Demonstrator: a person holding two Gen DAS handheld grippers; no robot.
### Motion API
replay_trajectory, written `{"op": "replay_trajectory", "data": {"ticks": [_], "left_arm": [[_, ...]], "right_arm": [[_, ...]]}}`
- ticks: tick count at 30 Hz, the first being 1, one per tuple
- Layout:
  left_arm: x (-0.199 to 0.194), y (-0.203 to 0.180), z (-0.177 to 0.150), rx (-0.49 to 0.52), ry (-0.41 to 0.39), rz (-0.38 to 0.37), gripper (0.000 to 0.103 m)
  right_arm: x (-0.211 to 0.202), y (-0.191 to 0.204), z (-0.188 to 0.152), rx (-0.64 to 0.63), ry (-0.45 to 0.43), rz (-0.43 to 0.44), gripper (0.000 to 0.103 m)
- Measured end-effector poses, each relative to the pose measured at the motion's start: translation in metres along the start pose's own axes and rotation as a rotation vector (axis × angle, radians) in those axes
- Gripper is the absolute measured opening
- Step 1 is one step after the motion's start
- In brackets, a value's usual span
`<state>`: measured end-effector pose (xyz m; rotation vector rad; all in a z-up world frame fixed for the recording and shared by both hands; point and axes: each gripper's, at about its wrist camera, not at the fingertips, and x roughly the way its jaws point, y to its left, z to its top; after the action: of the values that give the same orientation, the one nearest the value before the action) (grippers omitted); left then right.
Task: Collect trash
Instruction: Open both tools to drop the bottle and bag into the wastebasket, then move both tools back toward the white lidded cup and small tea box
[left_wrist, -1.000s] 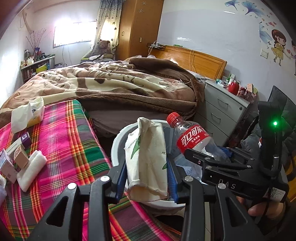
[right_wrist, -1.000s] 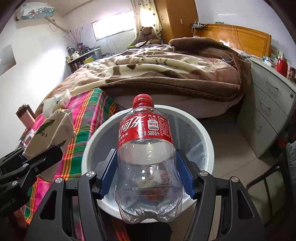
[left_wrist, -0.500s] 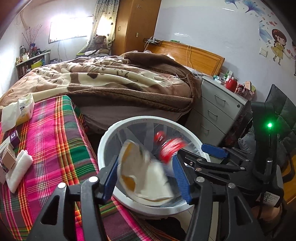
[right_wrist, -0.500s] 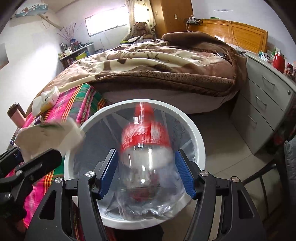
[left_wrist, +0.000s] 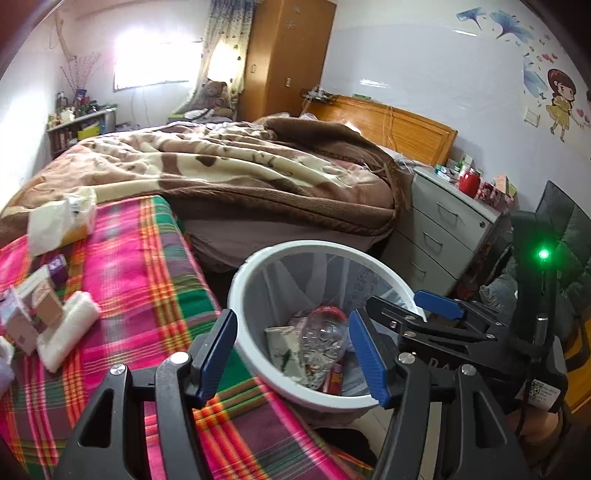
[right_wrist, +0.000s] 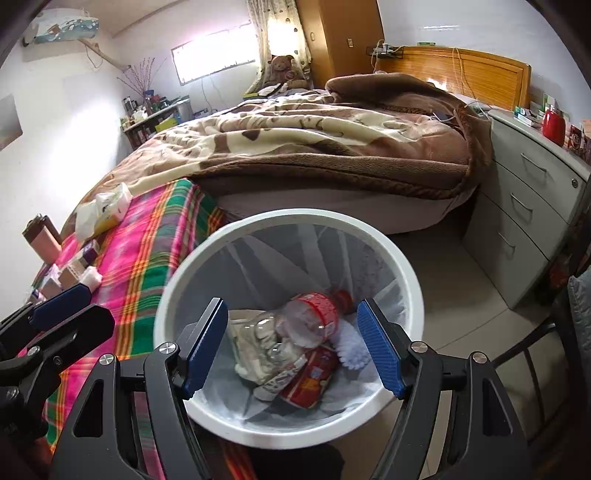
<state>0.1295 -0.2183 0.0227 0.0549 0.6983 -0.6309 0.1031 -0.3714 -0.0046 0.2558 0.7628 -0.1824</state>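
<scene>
Both the left gripper (left_wrist: 291, 350) and right gripper (right_wrist: 291, 350) have just spread and hang empty; the bottle (right_wrist: 295, 328) and paper bag (left_wrist: 284, 347) now lie in the bin (right_wrist: 369, 229) at lower centre (more litter waits left).

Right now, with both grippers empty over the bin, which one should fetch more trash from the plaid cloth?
Probably the left gripper. Both have open, empty jaws above the bin, but the plaid cloth with its boxes lies on the left's side; the right gripper would have to cross over.
</scene>
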Motion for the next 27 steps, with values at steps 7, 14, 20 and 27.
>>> {"op": "replay_trajectory", "data": {"ticks": [7,14,20,27], "left_arm": [[-0.02,0.021,-0.005,-0.013,-0.036,0.071,0.066],[-0.039,0.044,-0.011,-0.046,-0.067,0.111,0.067],[-0.054,0.08,-0.021,-0.1,-0.085,0.172,0.068],[-0.069,0.127,-0.032,-0.169,-0.094,0.259,0.069]], "right_arm": [[-0.008,0.02,0.0,-0.018,-0.035,0.033,0.074],[-0.011,0.046,-0.002,-0.045,-0.061,0.072,0.074],[-0.008,0.067,-0.007,-0.059,-0.063,0.123,0.074],[0.001,0.1,-0.009,-0.105,-0.059,0.168,0.074]]}}
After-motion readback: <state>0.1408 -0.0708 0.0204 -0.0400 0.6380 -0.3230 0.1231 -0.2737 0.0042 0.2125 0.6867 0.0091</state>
